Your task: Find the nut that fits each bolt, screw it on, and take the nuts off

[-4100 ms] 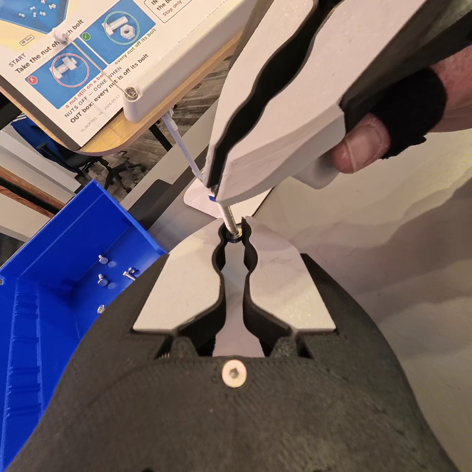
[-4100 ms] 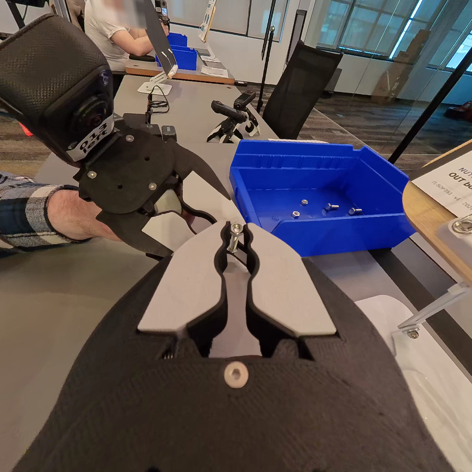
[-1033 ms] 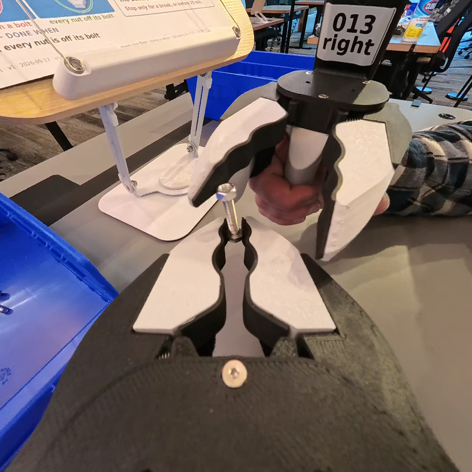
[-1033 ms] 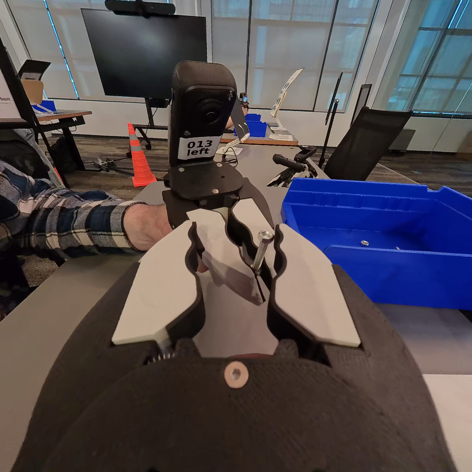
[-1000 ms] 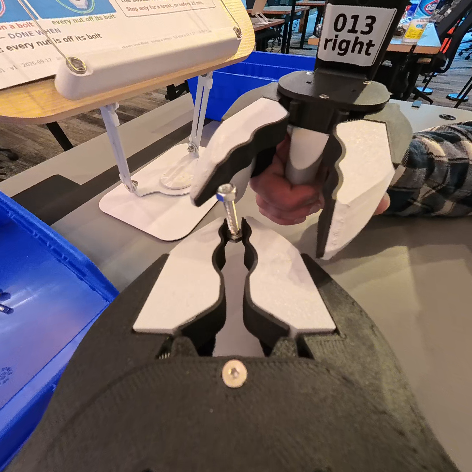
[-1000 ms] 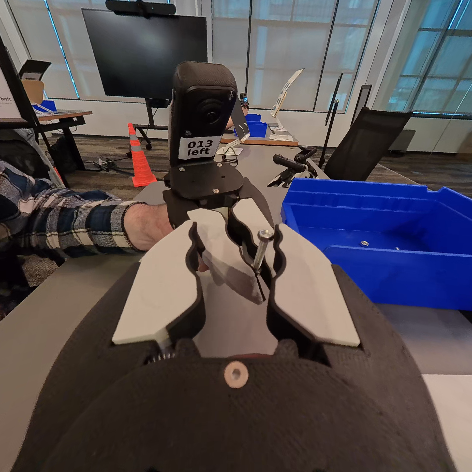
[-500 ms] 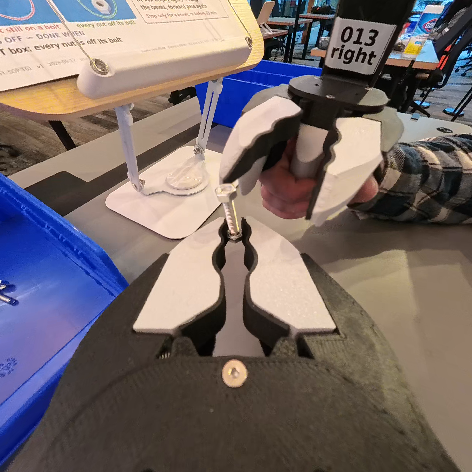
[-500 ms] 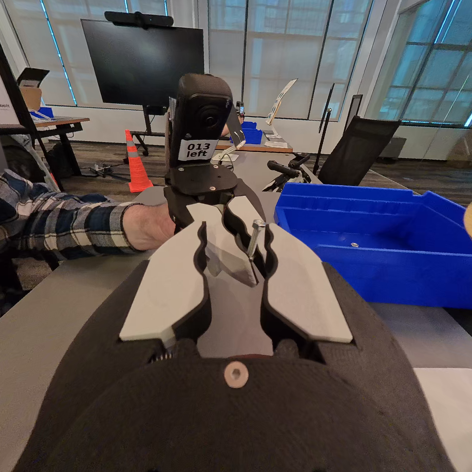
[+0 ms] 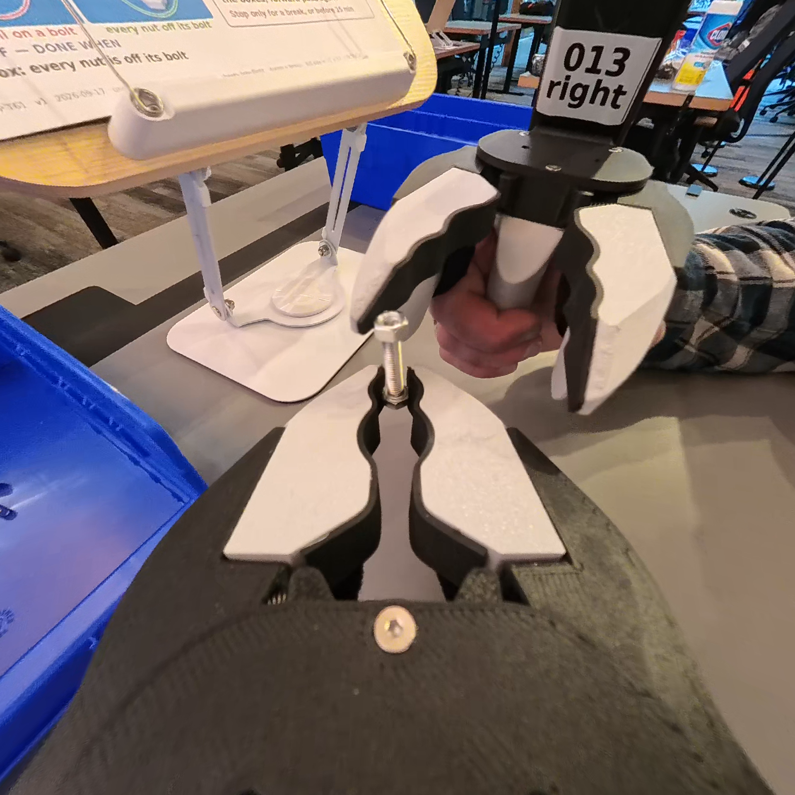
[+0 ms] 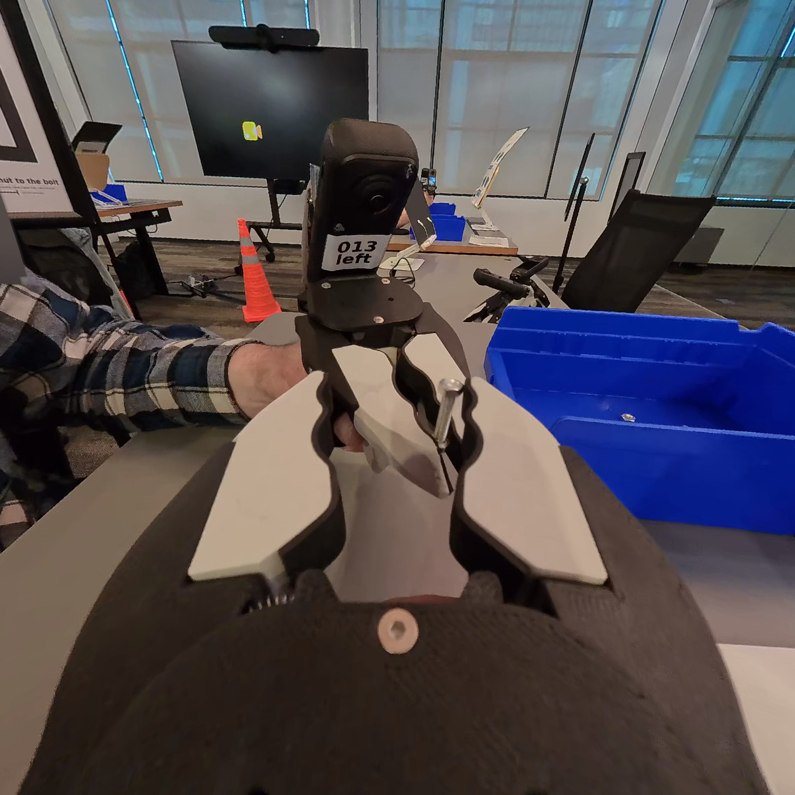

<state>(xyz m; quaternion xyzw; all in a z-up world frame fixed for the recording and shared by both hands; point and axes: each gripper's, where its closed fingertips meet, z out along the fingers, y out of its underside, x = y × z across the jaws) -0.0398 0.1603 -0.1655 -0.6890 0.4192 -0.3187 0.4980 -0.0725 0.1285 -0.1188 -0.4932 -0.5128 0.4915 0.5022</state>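
Left gripper [image 9: 395, 389]: fingers nearly closed, pads pressing a nut [image 9: 395, 398]; bolt [image 9: 392, 352] threaded in it, upright, hex head at 12 o'clock
Right gripper [image 10: 393, 402]: jaws wide apart, holding nothing (bolt stands by its right finger)
Blue bin [image 10: 645, 413]: at 3 o'clock in right wrist view; one loose nut [image 10: 627, 416] inside

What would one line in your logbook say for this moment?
left gripper: shut on nut | bolt: upright, head up | right gripper: open around bolt head | blue bin: beside

A grey table [image 9: 645, 494] carries a blue bin [image 10: 645, 430] and white stand base [image 9: 275, 344].
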